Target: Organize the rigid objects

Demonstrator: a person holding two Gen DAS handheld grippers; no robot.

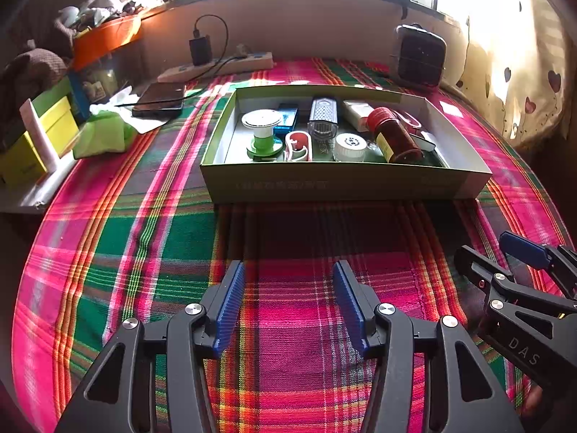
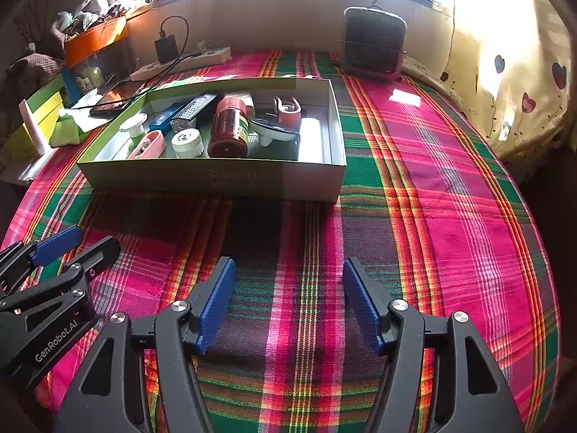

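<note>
Both grippers hover side by side above a plaid cloth point(image 1: 151, 238), the left gripper point(image 1: 288, 303) and right gripper point(image 2: 288, 299) each spread wide and holding nothing. Just ahead sits a shallow box point(image 1: 342, 182) holding a red-capped jar point(image 1: 395, 133), a white tub point(image 1: 349, 147), a green spool point(image 1: 263, 133) and a grater point(image 1: 323, 117), packed close together

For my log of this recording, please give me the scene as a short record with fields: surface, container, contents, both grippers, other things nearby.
surface: plaid cloth
container: shallow open box, resting on the cloth
contents: red-capped jar lying down, white round tub, green spool, metal grater, blue case
left gripper: open, empty, above the cloth
right gripper: open, empty, above the cloth
nearby: power strip, phone, dark speaker
</note>
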